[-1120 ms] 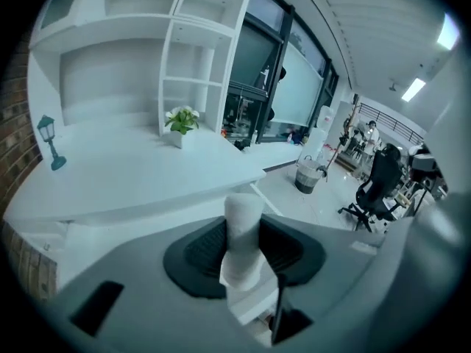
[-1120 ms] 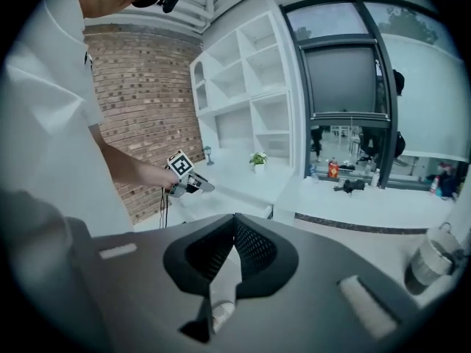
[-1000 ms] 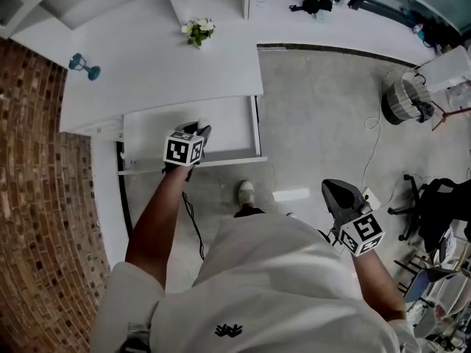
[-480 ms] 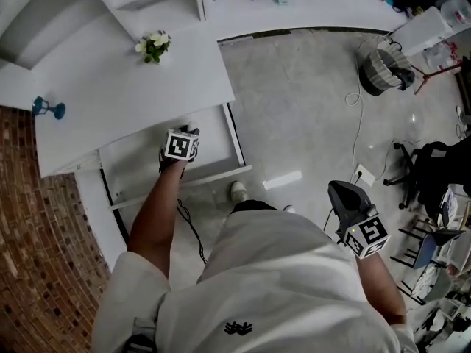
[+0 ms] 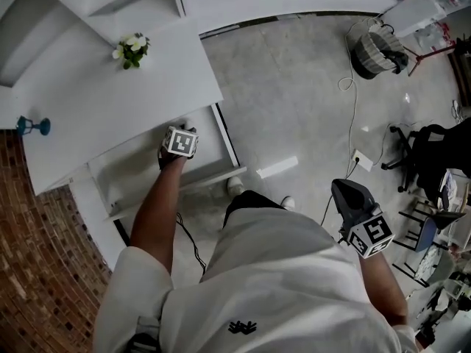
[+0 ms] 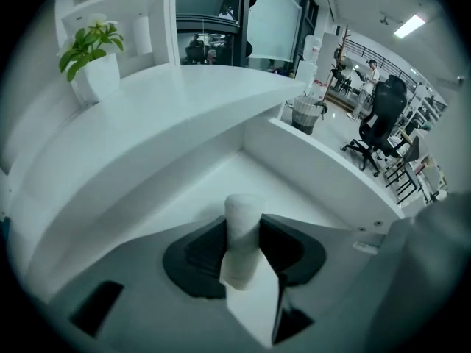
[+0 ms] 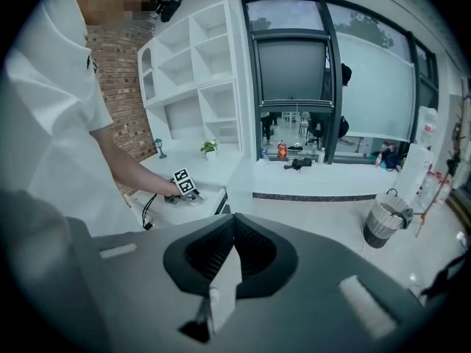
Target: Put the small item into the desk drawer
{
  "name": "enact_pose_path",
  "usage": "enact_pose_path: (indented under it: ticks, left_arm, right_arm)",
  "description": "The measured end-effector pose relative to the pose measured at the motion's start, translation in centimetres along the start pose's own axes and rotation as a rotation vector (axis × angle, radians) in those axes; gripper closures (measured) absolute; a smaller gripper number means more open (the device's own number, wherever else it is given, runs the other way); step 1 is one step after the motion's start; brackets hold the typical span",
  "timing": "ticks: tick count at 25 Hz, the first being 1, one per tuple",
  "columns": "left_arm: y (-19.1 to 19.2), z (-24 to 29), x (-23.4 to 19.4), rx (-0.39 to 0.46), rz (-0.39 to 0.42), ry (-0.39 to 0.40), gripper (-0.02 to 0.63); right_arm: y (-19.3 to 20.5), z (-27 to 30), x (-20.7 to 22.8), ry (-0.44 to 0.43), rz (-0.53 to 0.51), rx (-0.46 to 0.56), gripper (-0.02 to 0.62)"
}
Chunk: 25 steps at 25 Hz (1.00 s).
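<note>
Small item [image 6: 241, 237] is clamped in the fingers of the left gripper [image 5: 179, 141], already down inside the open drawer [image 5: 136, 173]. I'd say only letting go and closing up are left. It's tight in there: side wall close, tabletop [image 5: 110, 98] edge overhead. Right gripper [image 7: 234, 254] hangs clenched on nothing.

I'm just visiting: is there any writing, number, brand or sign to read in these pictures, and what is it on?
No text here can be read.
Left cube, right cube: black-and-white square patterns, no letters or numbers.
Shirt emblem: a small dark mark, no words made out.
Red item, far off: any label is too small to read.
</note>
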<state>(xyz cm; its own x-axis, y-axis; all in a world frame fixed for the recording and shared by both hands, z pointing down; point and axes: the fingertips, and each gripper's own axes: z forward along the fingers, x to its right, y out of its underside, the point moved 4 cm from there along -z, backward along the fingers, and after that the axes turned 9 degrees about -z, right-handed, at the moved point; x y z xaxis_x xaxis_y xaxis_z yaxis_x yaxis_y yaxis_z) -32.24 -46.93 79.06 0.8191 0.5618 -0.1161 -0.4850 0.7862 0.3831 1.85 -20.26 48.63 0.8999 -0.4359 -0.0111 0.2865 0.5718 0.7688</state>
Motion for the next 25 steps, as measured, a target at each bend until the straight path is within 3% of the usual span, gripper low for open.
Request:
enact_pose_path:
  ticks: [10, 25]
  left_arm:
    - [-0.3, 2.1, 0.5, -0.014, 0.057, -0.016, 0.453]
    - [-0.1, -1.9, 2.0, 0.031, 0.066, -0.102, 0.440]
  right_arm:
    - [1.0, -1.1, 0.2, 0.022, 0.039, -0.013, 0.584]
    - [2.5, -3.7, 0.3, -0.007, 0.032, 0.045, 0.584]
